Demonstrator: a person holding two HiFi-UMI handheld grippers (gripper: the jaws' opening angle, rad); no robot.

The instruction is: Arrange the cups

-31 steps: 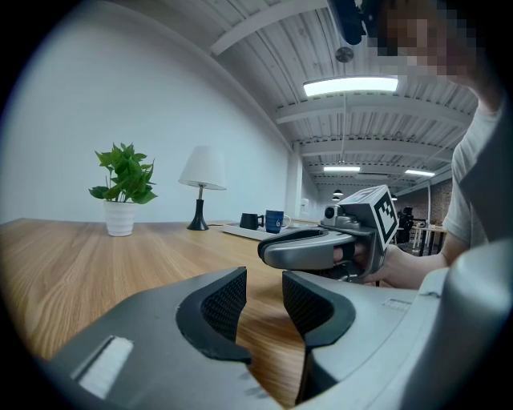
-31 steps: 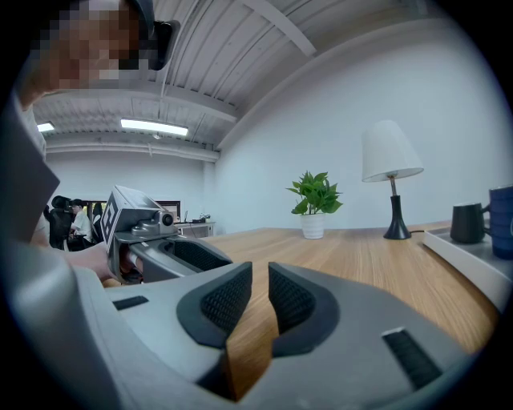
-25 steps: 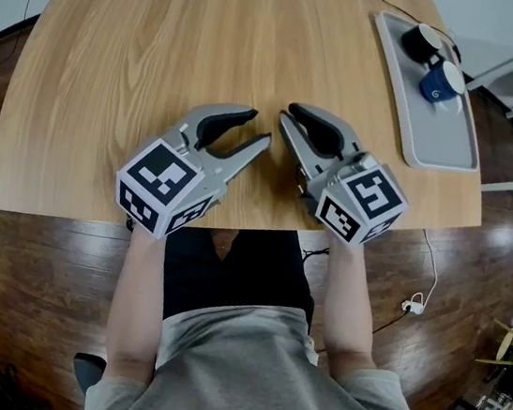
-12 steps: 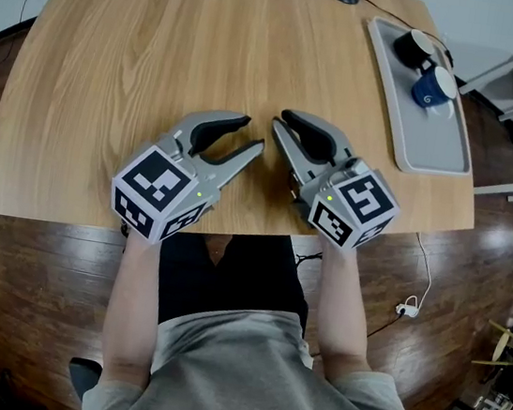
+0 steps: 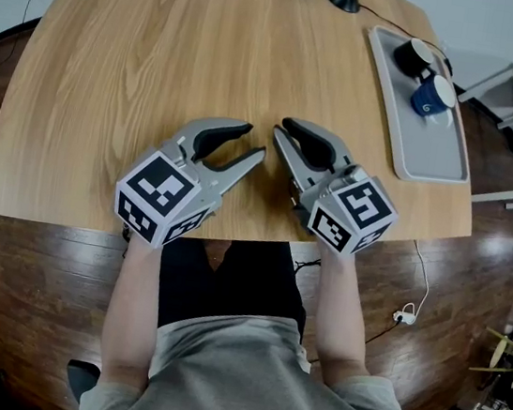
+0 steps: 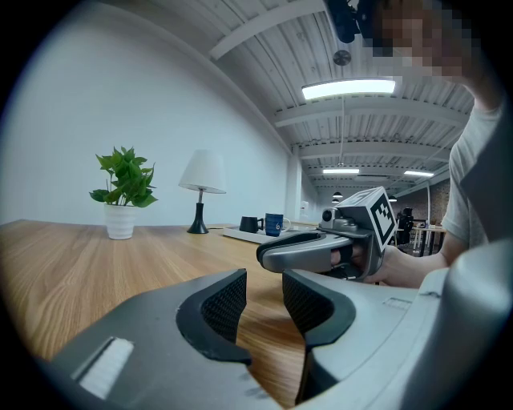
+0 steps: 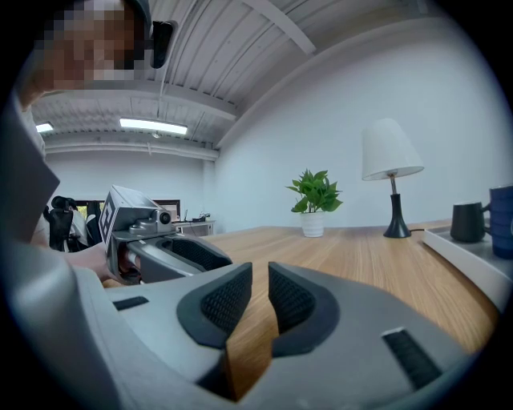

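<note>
Table (image 5: 116, 56): left gripper (image 5: 254, 142) at the near edge, jaws apart, nothing between them. Right gripper (image 5: 279, 134) just beside it, tips almost meeting, jaws closed, empty. Far right: grey tray (image 5: 430, 148) with black cup (image 5: 413, 53) and blue cup (image 5: 433, 94) side by side, well apart from both grippers.

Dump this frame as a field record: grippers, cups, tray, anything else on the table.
left gripper: open, empty, by the near edge of the table
right gripper: shut, empty, beside the left one
black cup: on tray, far end
blue cup: on tray, next to the black cup, nearer side
tray: grey, right side of table
lamp: far edge
potted plant: far edge, left of lamp
progress: neither cup touched
</note>
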